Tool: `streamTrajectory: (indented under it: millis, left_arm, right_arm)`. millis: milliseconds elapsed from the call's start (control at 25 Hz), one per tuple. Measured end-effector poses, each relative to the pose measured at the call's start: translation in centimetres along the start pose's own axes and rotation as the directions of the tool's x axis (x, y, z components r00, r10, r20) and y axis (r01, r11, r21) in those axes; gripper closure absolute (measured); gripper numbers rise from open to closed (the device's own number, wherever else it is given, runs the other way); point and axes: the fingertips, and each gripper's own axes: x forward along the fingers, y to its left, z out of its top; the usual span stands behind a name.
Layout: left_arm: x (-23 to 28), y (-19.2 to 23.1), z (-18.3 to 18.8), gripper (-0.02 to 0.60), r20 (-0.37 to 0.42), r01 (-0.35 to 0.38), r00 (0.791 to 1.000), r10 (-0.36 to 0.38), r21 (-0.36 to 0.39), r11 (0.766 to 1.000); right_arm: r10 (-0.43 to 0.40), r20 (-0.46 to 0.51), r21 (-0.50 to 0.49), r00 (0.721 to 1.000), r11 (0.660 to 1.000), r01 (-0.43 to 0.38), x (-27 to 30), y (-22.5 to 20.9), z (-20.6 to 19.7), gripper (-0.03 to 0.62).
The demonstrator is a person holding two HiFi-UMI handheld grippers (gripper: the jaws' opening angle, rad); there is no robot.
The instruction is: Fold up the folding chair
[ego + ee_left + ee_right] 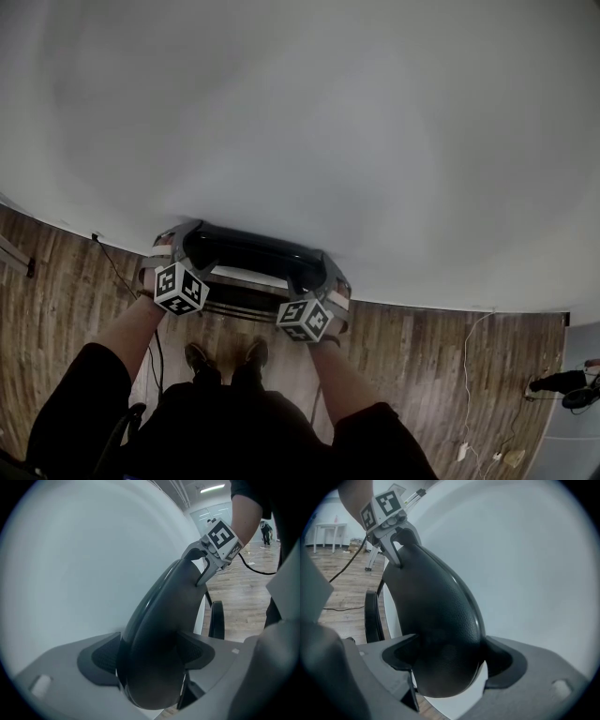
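Two grips are on, one at each end of the same part. My left gripper [152, 660] has its jaws set wide, with both pads pressed against the black padded backrest [164, 606], which fills the gap between them at the bottom centre of the left gripper view. My right gripper [440, 658] is clamped on the other end the same way, at the bottom centre of its own view. Each gripper shows in the other's view, biting the far end of the pad.

In the head view the folding chair [253, 258] sits just below centre frame, top edge toward me, close against the white wall [328, 112] that fills the upper frame. The wood floor [422, 347] and my shoes [225, 356] are below it. I cannot tell from here whether the seat is already folded flat.

I judge the padding soft with a grained, slightly slick skin, so the pads may creep under load. The frame under it should be stiff, and the chair fairly heavy for two pinch grips. A loose seat could swing on its hinge. Holding both ends of the top edge looks right to me, since it keeps the chair from twisting.
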Motion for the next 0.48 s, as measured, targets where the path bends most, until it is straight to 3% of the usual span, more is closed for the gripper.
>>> streamTrajectory:
  millis: [480]
  left_arm:
    - [0.16,0.26,-0.42,0.202,-0.015,-0.024,1.000,0.023,-0.015,1.000]
  right_arm:
    - [-0.013,0.011,-0.004,1.000,1.000,0.013,0.51,0.11,-0.02,0.181]
